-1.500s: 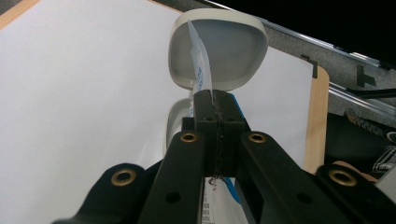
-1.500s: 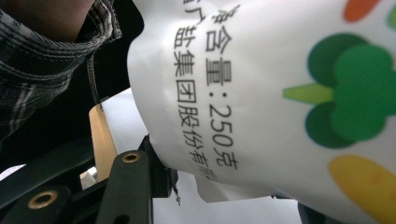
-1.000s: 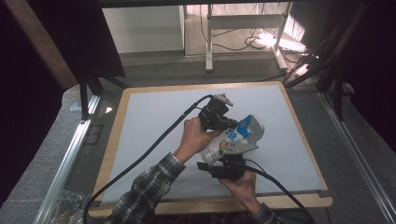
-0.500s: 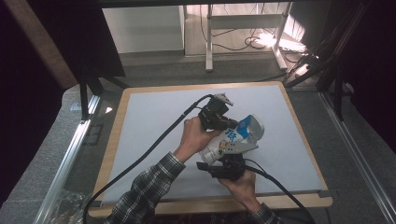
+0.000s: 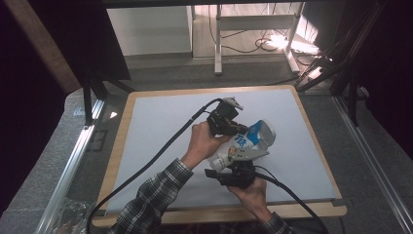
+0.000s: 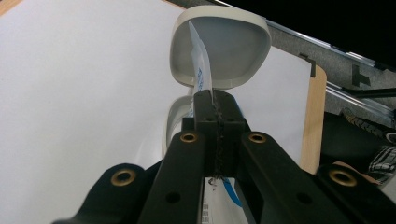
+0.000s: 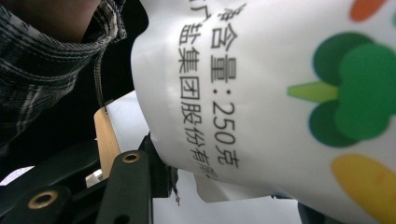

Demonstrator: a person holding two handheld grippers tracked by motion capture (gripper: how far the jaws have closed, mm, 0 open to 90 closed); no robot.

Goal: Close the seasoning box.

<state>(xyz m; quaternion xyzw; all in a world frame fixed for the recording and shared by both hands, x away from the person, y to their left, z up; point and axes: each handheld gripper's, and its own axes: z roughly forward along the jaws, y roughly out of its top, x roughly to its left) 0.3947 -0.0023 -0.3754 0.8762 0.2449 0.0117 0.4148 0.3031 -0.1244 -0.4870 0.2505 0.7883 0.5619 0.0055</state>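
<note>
Both grippers are clamping the bag (image 5: 243,146): right gripper (image 5: 237,168) gripping its body, left gripper (image 6: 216,100) pinching its edge toward twelve o'clock over the bowl (image 6: 224,46); pouring isn't yet started.

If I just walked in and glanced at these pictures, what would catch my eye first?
Probably the white printed pouch held up over the middle of the white table between two hand-held grippers. The left gripper is shut on a thin edge of the pouch, with a pale, rounded bowl-like thing just beyond. The right gripper clasps the pouch from below, so its own view shows bold black characters and green, yellow and orange shapes close up.
</note>
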